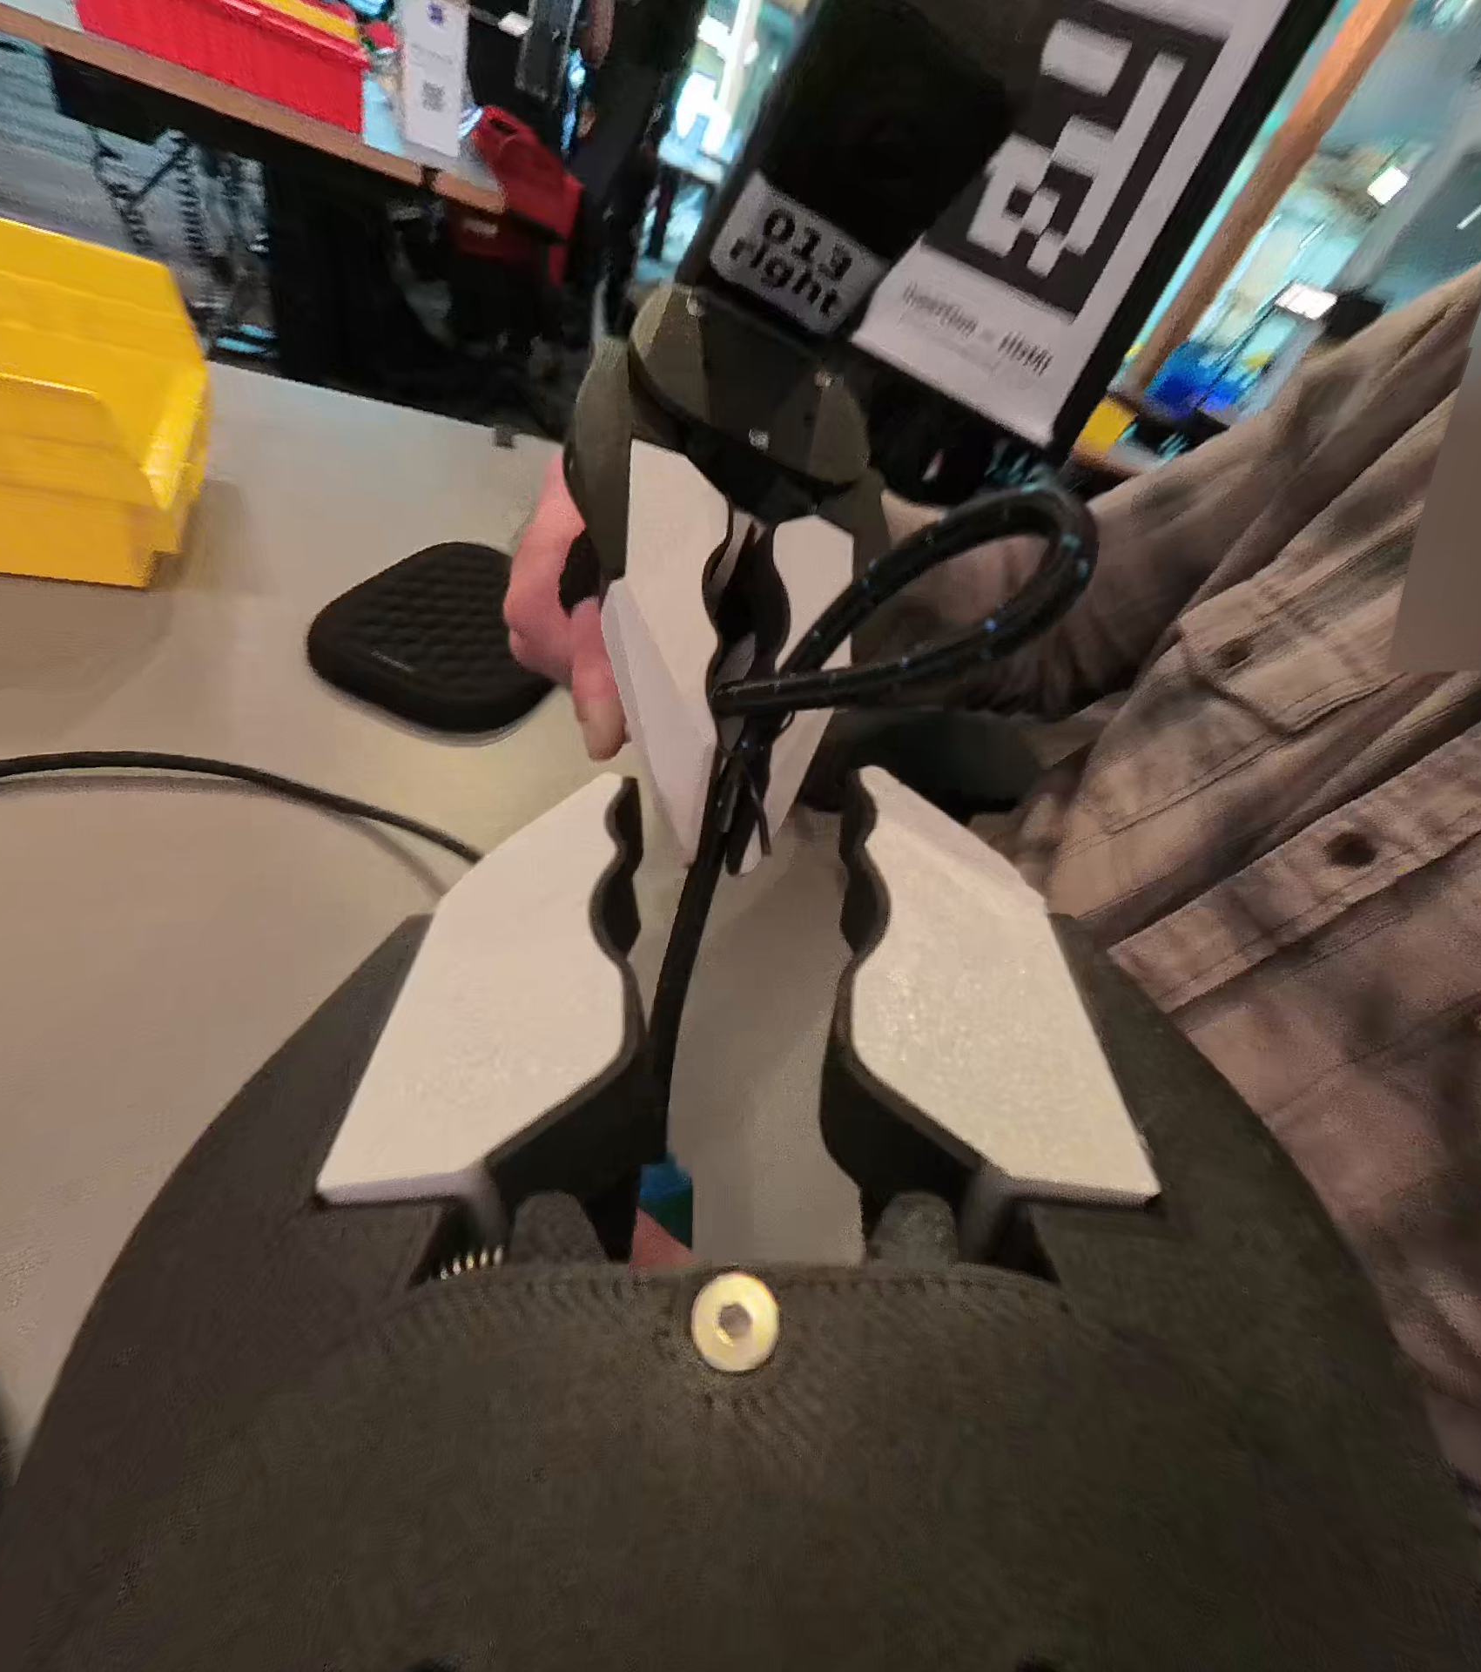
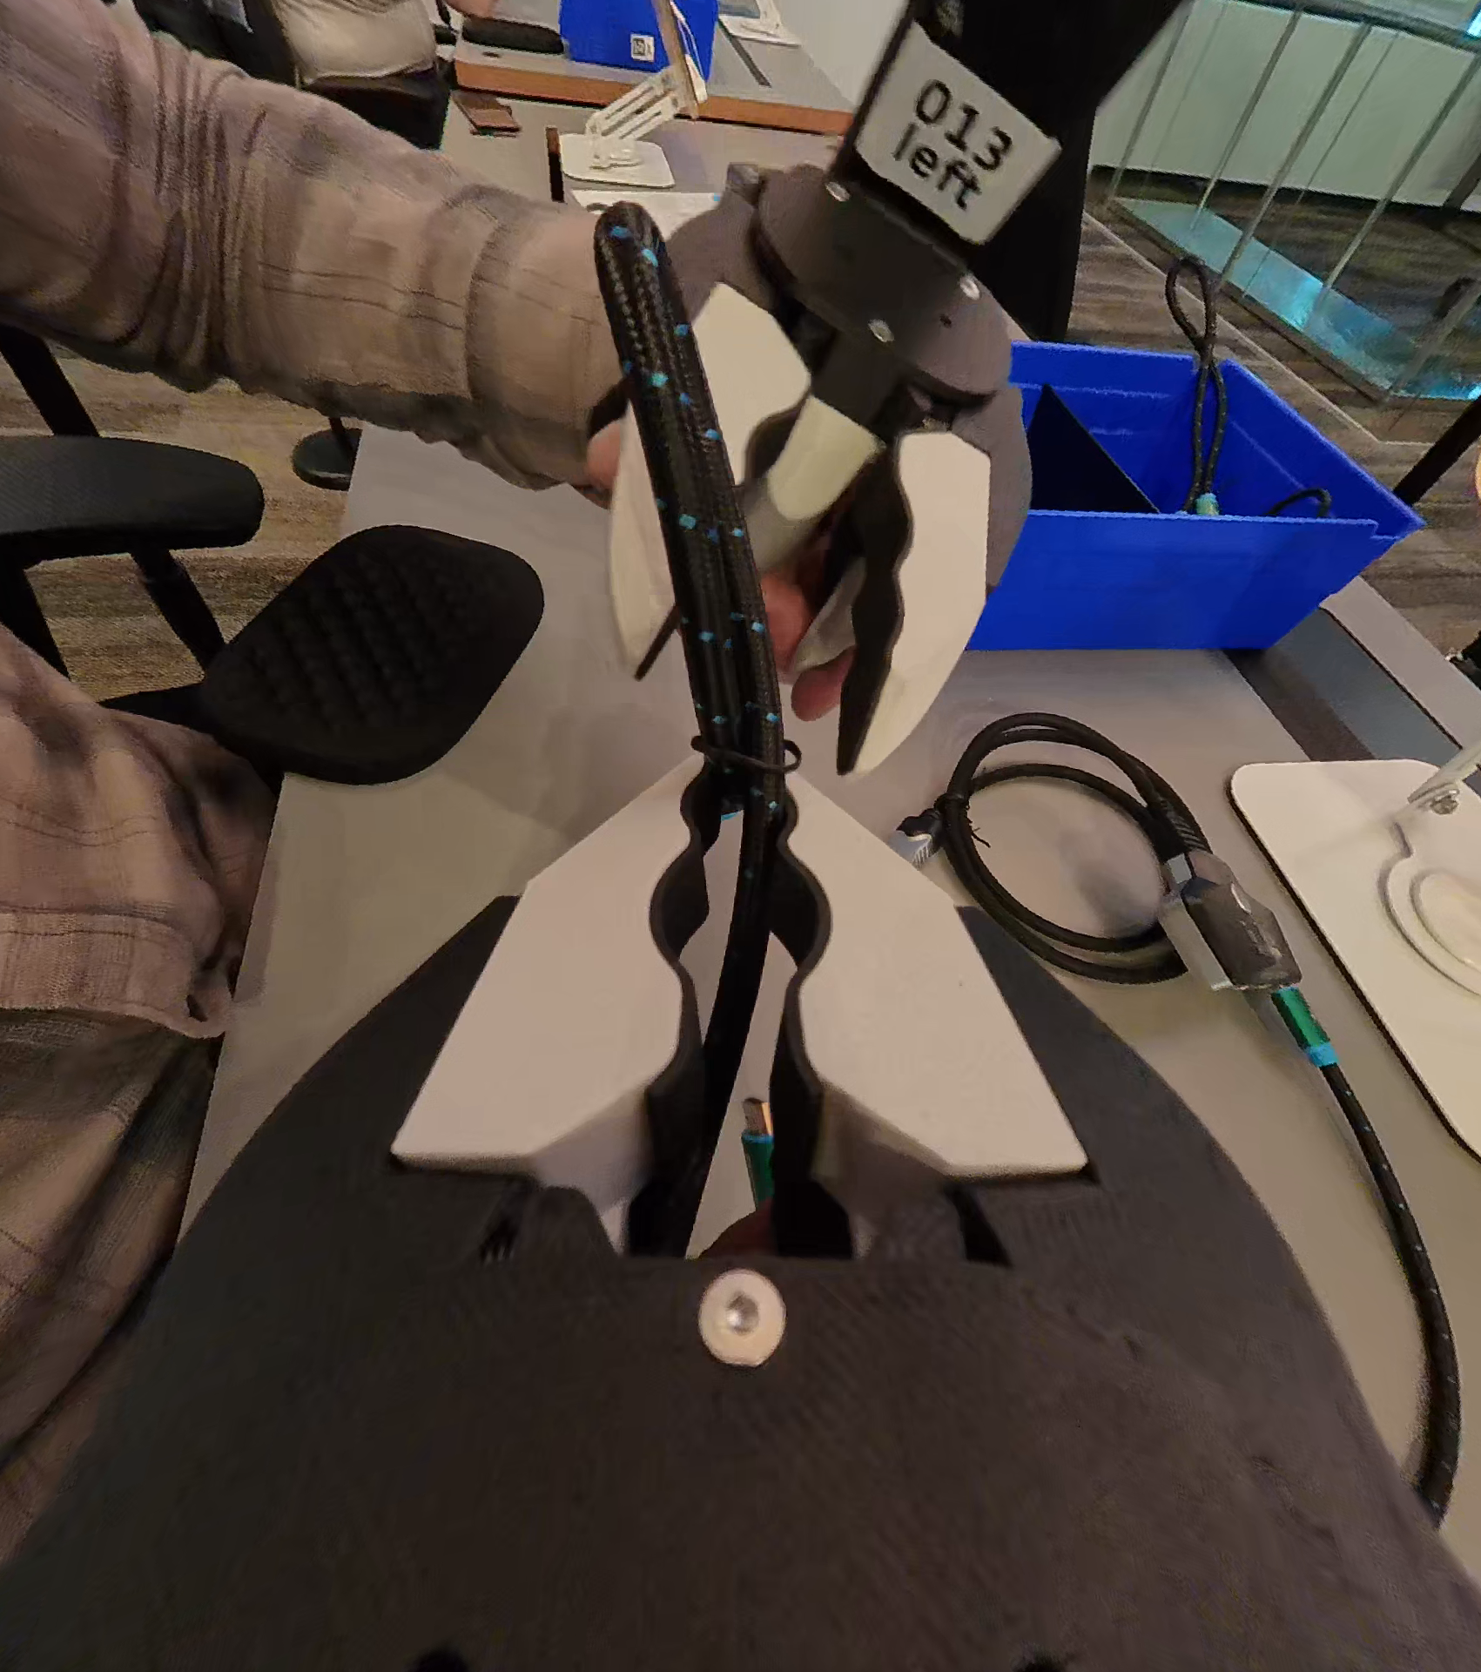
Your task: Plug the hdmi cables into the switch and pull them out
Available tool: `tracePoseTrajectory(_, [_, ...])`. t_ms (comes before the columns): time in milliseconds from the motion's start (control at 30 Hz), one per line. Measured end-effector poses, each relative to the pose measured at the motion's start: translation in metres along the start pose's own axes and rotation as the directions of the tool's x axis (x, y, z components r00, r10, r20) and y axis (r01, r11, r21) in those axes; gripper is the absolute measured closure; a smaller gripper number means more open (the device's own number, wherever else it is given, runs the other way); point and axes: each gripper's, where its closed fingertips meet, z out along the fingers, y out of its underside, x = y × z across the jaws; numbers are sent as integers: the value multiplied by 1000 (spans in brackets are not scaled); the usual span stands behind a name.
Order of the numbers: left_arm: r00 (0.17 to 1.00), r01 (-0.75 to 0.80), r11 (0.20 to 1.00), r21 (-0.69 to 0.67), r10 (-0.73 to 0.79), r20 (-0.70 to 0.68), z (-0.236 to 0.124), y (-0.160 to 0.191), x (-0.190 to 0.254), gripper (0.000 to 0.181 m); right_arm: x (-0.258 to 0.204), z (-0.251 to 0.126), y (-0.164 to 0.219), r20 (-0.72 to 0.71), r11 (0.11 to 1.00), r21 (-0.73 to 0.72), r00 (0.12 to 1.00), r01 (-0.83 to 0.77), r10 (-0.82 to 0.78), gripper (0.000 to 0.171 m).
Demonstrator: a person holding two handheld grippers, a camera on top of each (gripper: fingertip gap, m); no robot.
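Pinching a bundled black hdmi cable [image 2: 723, 579] above the grey table's [image 2: 465, 814] near edge, right gripper [image 2: 741, 801] clenched on it by the tie, left gripper [image 1: 741, 814] spread apart around the cable without gripping, switch [image 2: 1229, 932] with another coiled cable [image 2: 1017, 751] near the table's right edge, blue bin [image 2: 1171, 579] behind.

Dim indoor light, blurred, fisheye-warped edges

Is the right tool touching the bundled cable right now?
Touching. The right wrist view shows the right tool shut on the bundled cable, its fingertips pinching the strands just below the tie.
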Motion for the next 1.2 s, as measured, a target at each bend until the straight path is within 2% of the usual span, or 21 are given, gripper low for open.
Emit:
tracePoseTrajectory(100, [998,56,998,16,-56,-36,5,3,-1,151,-2,1,1,8,1000,8,1000,0,0,167])
tracePoseTrajectory(400, [996,88,996,19,-87,-17,5,7,-7,156,0,1,6,8,1000,13,1000,-8,8,167])
tracePoseTrajectory(500, [995,95,995,14,-95,-15,3,7,-6,168,3,2,9,-8,1000,-1,1000,-6,6,167])
tracePoseTrajectory(667, [993,118,993,9,-119,11,5,8,-10,162,5,3,13,-11,1000,-9,1000,-2,2,167])
tracePoseTrajectory(900, [991,128,992,20,-129,38,6,9,-17,173,5,4,14,-4,1000,-3,1000,-21,21,167])
tracePoseTrajectory(1133, [994,85,996,3,-85,73,9,12,-16,170,10,3,19,-21,998,-24,999,-51,50,167])
tracePoseTrajectory(1200, [994,73,997,8,-74,87,9,11,-18,176,9,3,18,-17,998,-17,998,-54,54,167])
